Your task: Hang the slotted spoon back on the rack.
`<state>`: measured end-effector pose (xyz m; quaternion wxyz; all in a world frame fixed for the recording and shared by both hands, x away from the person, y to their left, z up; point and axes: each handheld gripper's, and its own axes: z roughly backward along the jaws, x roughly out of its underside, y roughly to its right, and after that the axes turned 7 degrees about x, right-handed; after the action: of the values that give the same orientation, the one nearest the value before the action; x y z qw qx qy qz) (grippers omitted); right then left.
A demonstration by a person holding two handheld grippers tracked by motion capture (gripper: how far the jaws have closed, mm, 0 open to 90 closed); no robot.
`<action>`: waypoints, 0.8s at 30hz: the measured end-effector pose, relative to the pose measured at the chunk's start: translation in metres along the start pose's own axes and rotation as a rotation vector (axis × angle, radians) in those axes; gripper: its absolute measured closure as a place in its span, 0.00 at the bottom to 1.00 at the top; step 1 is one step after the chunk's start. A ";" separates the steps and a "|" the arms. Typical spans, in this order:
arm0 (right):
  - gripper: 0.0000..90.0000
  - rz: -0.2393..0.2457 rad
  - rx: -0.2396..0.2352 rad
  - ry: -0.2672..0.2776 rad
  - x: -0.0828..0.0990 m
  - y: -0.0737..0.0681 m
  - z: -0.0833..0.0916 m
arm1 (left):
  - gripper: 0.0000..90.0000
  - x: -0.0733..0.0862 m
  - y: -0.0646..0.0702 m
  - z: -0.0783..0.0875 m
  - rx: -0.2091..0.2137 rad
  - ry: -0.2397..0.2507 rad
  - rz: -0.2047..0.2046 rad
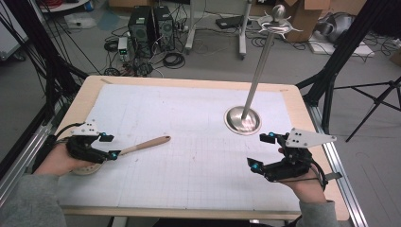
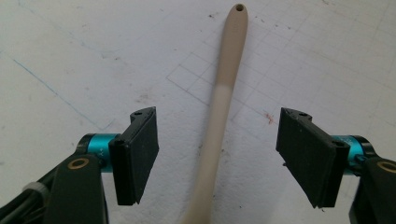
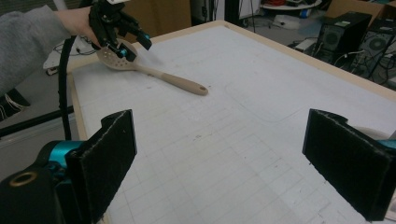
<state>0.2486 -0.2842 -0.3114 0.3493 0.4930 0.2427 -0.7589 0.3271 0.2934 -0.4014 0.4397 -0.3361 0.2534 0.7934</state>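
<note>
Beige slotted spoon (image 1: 142, 145) lies at lower left of the counter (image 1: 189, 142), its handle between the spread left gripper (image 2: 217, 154); right gripper (image 3: 219, 154) spread, empty.

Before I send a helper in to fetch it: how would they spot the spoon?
On the white gridded mat, look to the near left side. There lies a beige slotted spoon, its handle pointing toward the steel stand. It's the only utensil, with a small hole at its handle's end.
</note>
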 end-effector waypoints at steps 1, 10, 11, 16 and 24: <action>0.10 0.001 0.000 0.000 0.000 0.000 0.000 | 0.34 0.000 0.000 -0.001 0.001 -0.005 0.001; 0.10 -0.005 0.000 -0.005 0.003 0.000 0.001 | 0.38 -0.001 -0.005 -0.008 0.005 -0.058 -0.025; 0.10 -0.009 0.001 -0.008 0.004 0.000 0.001 | 0.38 -0.001 -0.006 -0.009 0.005 -0.064 -0.022; 0.10 -0.013 0.003 -0.011 0.005 0.000 0.001 | 0.43 -0.001 -0.007 -0.013 0.004 -0.103 -0.038; 0.10 -0.009 -0.002 -0.016 0.005 -0.002 -0.001 | 0.52 -0.003 -0.004 -0.019 0.002 -0.196 -0.066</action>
<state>0.2462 -0.2841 -0.3161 0.3484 0.4855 0.2431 -0.7641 0.3376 0.2803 -0.4122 0.4887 -0.2646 0.1986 0.8073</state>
